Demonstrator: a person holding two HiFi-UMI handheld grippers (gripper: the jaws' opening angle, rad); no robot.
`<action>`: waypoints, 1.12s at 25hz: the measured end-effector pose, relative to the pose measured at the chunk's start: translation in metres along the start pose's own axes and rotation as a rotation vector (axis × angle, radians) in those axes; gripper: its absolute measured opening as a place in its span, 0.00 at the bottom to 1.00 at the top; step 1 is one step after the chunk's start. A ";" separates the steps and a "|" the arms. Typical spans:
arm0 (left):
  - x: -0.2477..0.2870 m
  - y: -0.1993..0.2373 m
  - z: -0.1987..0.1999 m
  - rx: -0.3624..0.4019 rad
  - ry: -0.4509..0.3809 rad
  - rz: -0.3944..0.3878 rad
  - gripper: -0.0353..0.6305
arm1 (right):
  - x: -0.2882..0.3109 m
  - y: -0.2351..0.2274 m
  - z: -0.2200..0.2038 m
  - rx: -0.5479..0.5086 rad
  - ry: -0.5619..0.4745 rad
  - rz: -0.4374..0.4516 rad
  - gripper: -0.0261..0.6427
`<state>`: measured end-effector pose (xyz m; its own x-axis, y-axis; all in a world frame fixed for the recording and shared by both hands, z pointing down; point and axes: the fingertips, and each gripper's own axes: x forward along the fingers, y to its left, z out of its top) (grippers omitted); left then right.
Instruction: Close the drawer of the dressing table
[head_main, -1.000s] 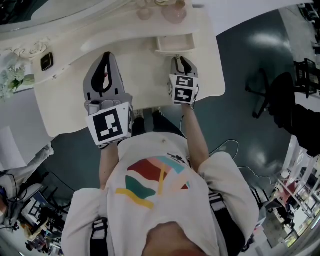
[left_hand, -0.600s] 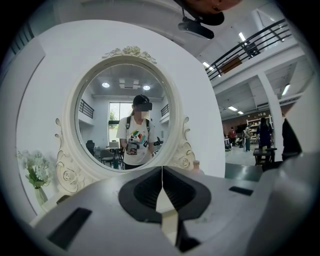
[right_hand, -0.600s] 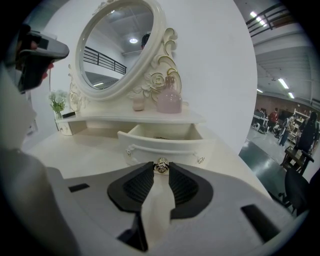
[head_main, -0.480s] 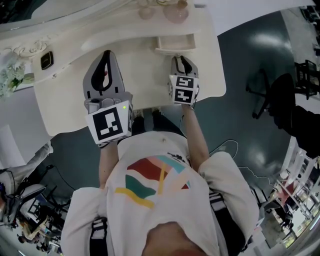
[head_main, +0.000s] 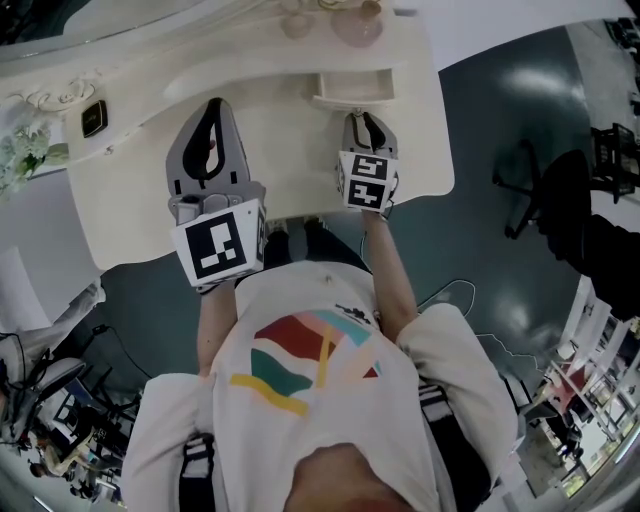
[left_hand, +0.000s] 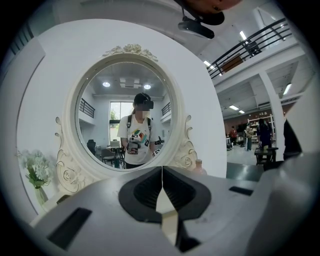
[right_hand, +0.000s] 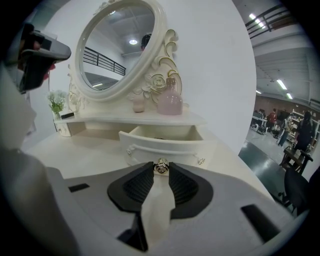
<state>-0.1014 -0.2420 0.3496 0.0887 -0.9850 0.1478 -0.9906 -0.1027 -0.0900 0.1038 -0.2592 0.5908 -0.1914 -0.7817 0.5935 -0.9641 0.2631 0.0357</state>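
Observation:
The white dressing table (head_main: 290, 150) has a small drawer (head_main: 350, 88) pulled out at its back right, with its inside showing in the right gripper view (right_hand: 162, 134). My right gripper (head_main: 360, 120) reaches the drawer front. In its own view the right gripper (right_hand: 161, 171) is shut on the drawer's metal rose knob (right_hand: 161, 165), which sits pinched between the jaw tips. My left gripper (head_main: 212, 110) hovers over the tabletop to the left, shut and holding nothing. Its view shows the left gripper (left_hand: 162, 171) with jaw tips touching, facing the oval mirror (left_hand: 127, 100).
A pink bottle (right_hand: 170, 101) and a small jar (right_hand: 138, 105) stand on the shelf above the drawer. White flowers (head_main: 22, 155) and a small black object (head_main: 93, 122) sit at the table's left. An office chair (head_main: 545, 190) stands on the floor at the right.

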 end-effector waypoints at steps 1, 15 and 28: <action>0.001 0.000 -0.001 -0.001 0.001 0.001 0.06 | 0.000 0.000 0.000 0.001 -0.002 -0.003 0.16; 0.005 0.006 -0.005 -0.002 0.013 0.010 0.06 | -0.002 -0.001 0.005 0.003 -0.025 -0.033 0.16; 0.011 0.010 -0.008 -0.005 0.021 0.008 0.06 | 0.016 -0.012 0.029 -0.025 -0.021 -0.059 0.15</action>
<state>-0.1112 -0.2523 0.3586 0.0787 -0.9826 0.1680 -0.9918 -0.0943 -0.0867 0.1073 -0.2916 0.5763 -0.1388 -0.8079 0.5727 -0.9690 0.2303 0.0900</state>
